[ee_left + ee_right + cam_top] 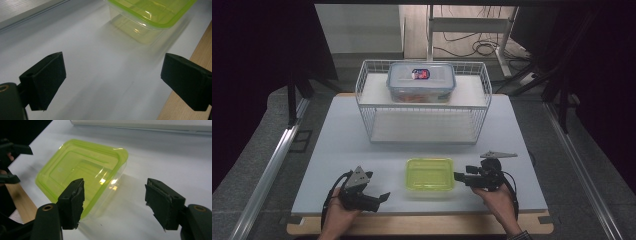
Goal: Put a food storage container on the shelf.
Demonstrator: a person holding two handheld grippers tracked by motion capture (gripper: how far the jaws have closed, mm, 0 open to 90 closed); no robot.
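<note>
Green-lidded container [430, 174] sits at table [342, 145] front centre, between my grippers; right gripper [458, 176], at its 3 o'clock, jaws apart and empty; left gripper [385, 196], at its 8 o'clock, wide, empty; I'd square jaws to the rim before closing.

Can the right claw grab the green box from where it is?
Probably yes. The right claw sits just beside the green box with its jaws open and nothing between them. Bare table lies around the box, so the way looks free.
</note>
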